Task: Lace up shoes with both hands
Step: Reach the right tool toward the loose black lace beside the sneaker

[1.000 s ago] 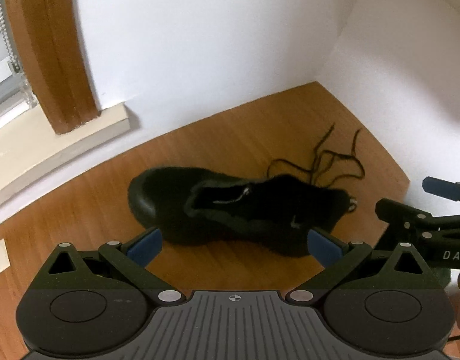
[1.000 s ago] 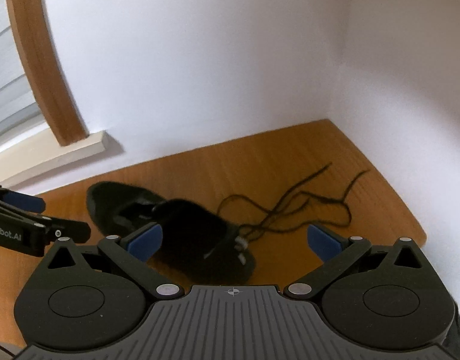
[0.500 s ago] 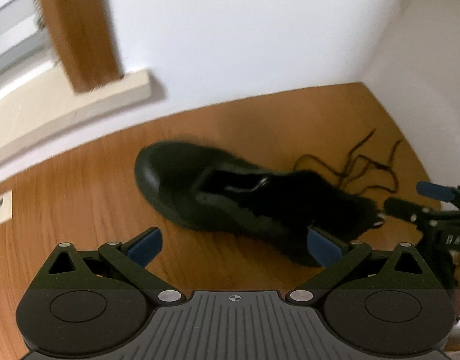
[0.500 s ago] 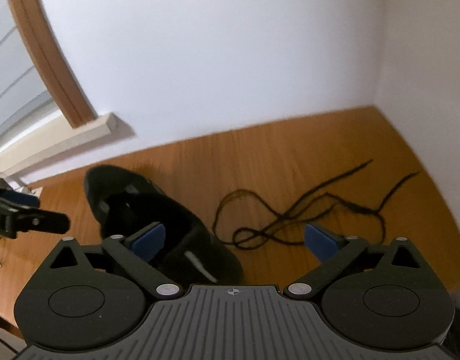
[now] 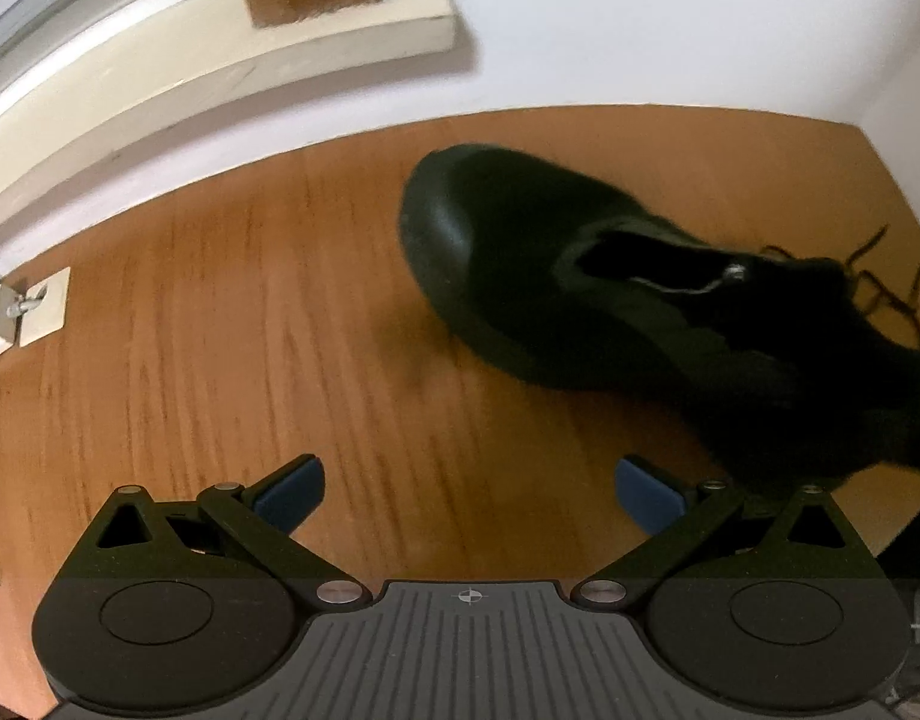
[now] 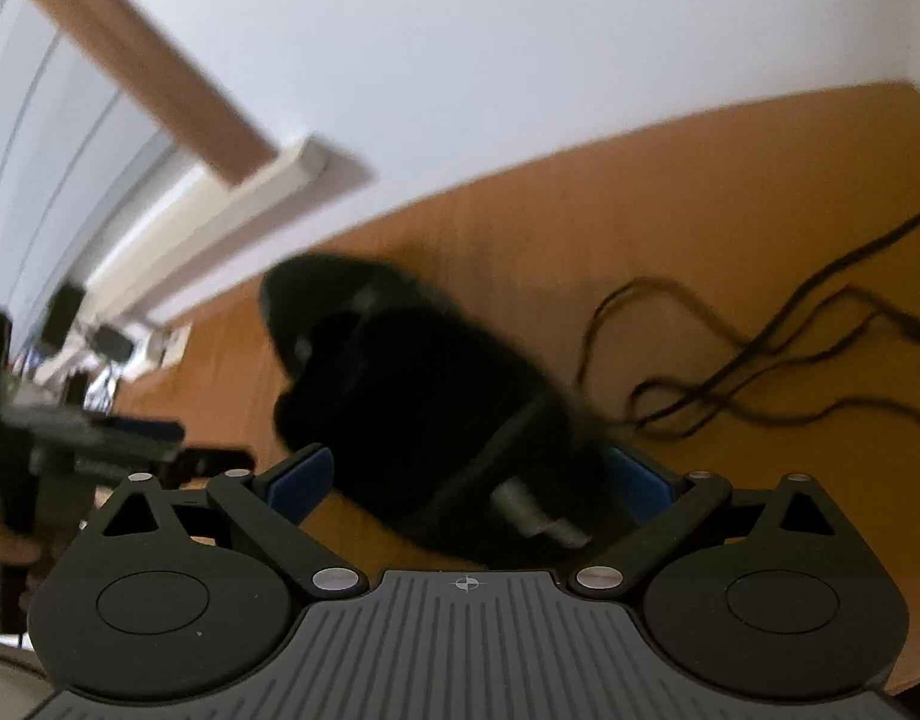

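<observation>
You have barely begun: the black shoe (image 5: 580, 276) lies on its side on the wooden floor (image 5: 219, 330), its laces (image 6: 760, 372) trailing loose beside it; your left gripper (image 5: 469, 486) and right gripper (image 6: 469, 480) are both spread wide, holding nothing, so all threading remains

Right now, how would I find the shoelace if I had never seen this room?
Find the wooden floor where it meets the white wall. A black shoe lies there, and just past its right side sprawls the shoelace. It is the only thin, loopy black string; everything else nearby is chunky or flat.
</observation>
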### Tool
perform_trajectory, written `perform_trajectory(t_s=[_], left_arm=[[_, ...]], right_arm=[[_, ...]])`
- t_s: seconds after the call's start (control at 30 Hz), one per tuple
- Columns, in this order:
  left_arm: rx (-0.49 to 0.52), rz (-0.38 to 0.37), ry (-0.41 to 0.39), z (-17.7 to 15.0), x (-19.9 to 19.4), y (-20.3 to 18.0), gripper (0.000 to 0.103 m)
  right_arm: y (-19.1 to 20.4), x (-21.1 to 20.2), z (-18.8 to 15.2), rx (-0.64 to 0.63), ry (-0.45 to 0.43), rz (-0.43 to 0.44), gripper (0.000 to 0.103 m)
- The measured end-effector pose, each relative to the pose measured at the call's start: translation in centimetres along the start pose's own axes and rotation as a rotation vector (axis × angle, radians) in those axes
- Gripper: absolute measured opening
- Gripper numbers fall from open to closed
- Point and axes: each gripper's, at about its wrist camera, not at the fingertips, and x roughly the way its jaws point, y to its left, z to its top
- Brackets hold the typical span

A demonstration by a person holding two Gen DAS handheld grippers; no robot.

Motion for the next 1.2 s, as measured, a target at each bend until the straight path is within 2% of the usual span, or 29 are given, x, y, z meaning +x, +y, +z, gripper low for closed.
perform_trajectory(t_s=[0.1,0.17,0.43,0.6,0.7,0.83,1.0,1.07,1.13,1.2], left_arm=[[-0.020,0.008,-0.003,0.0,0.0,0.8,0.103],[-0.036,0.008,-0.006,0.0,-0.1,1.4,0.103],[-0.039,0.012,-0.023,0.4,-0.4,2.1,0.103],[-0.025,0.005,-0.020,0.6,-0.3,1.6,0.103],[-0.014,-0.006,-0.031,0.6,-1.1,1.2,0.103],[-0.006,-0.050,-0.057,1.1,-1.4,0.6,0.103],[0.017,-0.069,-0.080,2.1,-1.9,0.0,0.103],[0.016,-0.071,-0.080,2.5,-1.9,0.1,0.103],[0.012,-0.074,-0.077,2.9,-1.9,0.2,0.103],[0.012,-0.074,-0.072,3.1,-1.9,0.3,0.103]], right_arm=[[2.0,0.3,-0.7,-0.058,0.010,-0.057,0.103],[2.3,0.3,-1.0,-0.051,0.039,-0.062,0.103],[2.2,-0.7,-1.7,-0.030,0.111,0.075,0.103],[0.8,-2.3,-1.7,-0.005,0.112,0.146,0.103],[-1.1,-4.7,-1.5,0.009,0.034,0.056,0.103],[-5.6,-7.1,-0.4,0.113,-0.113,-0.109,0.103],[-9.5,-8.0,1.3,0.158,-0.307,-0.320,0.103],[-10.6,-7.8,1.7,0.164,-0.367,-0.371,0.103],[-11.6,-7.3,2.6,0.210,-0.382,-0.405,0.103],[-12.9,-6.7,3.6,0.276,-0.387,-0.383,0.102]])
